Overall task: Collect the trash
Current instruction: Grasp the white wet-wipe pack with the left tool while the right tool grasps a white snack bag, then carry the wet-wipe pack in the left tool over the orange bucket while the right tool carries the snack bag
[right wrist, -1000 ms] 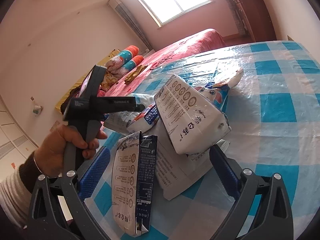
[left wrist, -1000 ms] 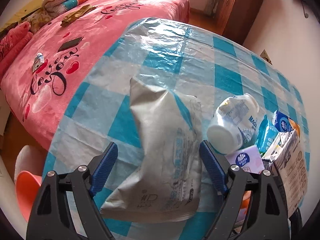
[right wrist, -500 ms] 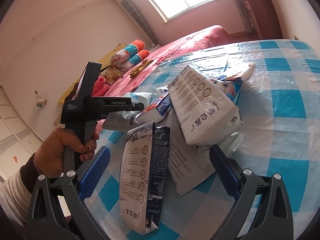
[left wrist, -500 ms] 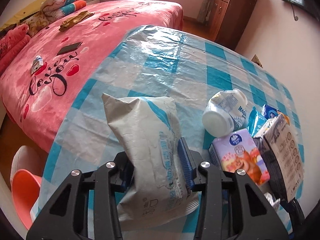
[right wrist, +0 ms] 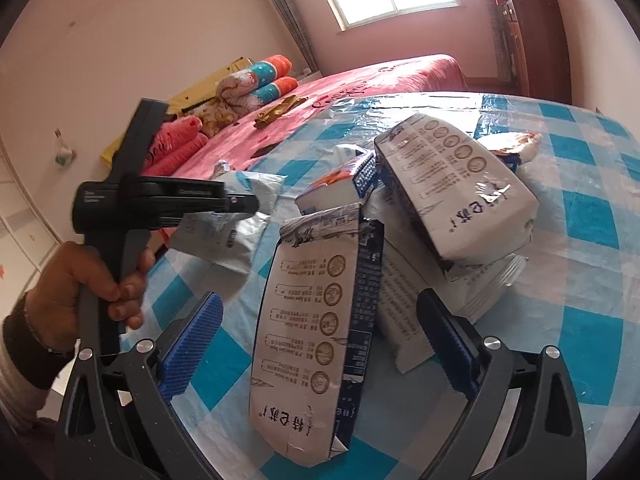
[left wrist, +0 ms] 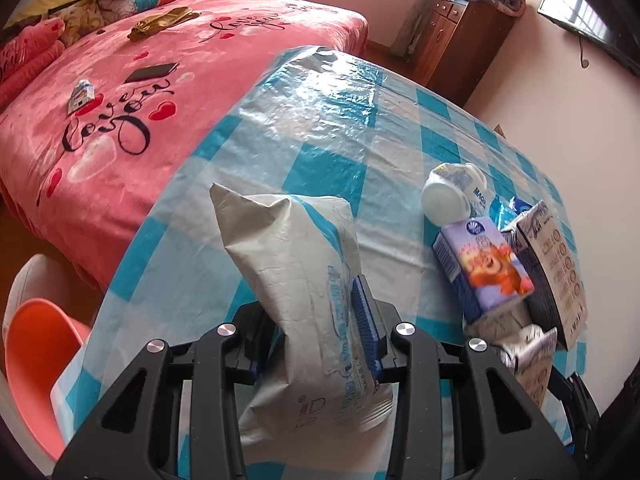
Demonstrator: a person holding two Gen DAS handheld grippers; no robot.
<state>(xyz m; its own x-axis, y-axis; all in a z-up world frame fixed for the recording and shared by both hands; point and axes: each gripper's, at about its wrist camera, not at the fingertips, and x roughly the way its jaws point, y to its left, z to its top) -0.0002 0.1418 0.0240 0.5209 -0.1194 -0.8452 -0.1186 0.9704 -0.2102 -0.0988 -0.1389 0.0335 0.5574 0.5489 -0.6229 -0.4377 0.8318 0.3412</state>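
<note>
the grey wrapper (left wrist: 304, 292) is pinched between the left gripper (left wrist: 316, 324) pads, jaws narrowed onto it, its long axis running straight ahead above the checked tablecloth (left wrist: 312, 120). the flattened carton (right wrist: 316, 332) lies lengthwise between the right gripper (right wrist: 320, 344) jaws, spread wide, nothing gripped.

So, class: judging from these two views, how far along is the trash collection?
Done: nothing looks binned; no bin shows. In hand: the left gripper has just closed on the grey pouch. The right gripper is open around a flattened carton. Left: the purple juice box, white bottle and other cartons on the checked table.
</note>
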